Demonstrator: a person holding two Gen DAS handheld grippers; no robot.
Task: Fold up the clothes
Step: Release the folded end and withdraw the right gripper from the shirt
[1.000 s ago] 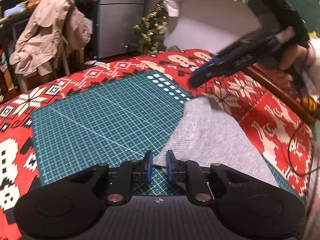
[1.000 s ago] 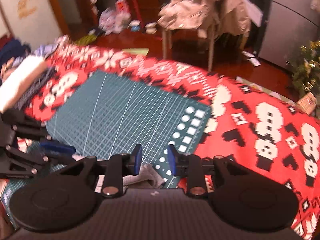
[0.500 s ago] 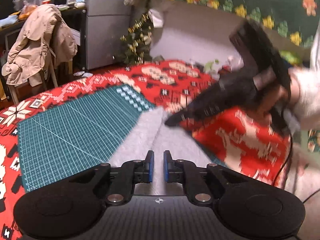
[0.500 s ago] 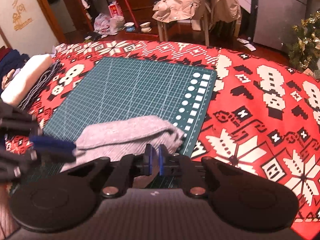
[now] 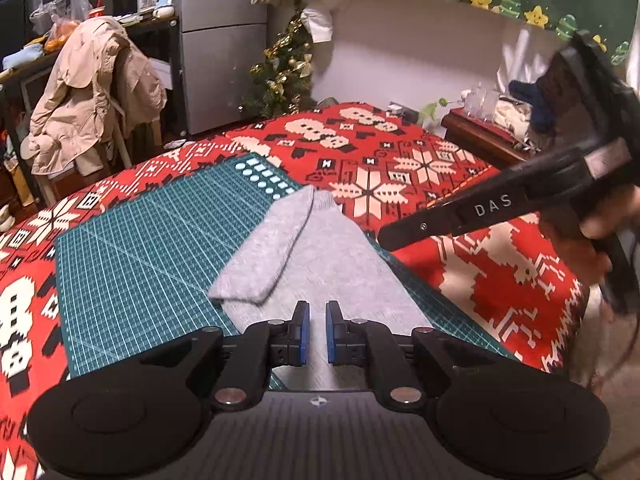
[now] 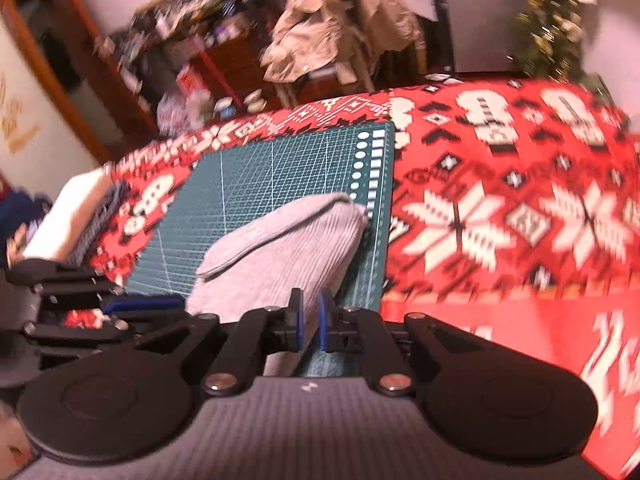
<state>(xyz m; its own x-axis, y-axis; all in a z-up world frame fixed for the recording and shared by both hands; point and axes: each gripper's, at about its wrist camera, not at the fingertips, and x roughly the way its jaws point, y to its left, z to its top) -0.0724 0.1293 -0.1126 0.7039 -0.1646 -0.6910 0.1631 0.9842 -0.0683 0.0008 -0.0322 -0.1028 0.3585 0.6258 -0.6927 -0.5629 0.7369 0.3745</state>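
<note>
Grey ribbed knit garment (image 5: 320, 264), soft and limp, lying on the green gridded cutting mat (image 5: 132, 264)

Your left gripper (image 5: 316, 334) and right gripper (image 6: 310, 320) each pinch its near hem, jaws almost closed on the cloth; take it by edges or corners, since it sags; its long axis runs away from you toward the mat's far edge, one flap folded over; red patterned blanket (image 5: 500, 280) beneath.

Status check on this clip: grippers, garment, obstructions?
Left gripper and right gripper both nearly shut, each nipping the grey knitted garment. Garment partly folded on green gridded cutting mat. Nothing in the way.
</note>
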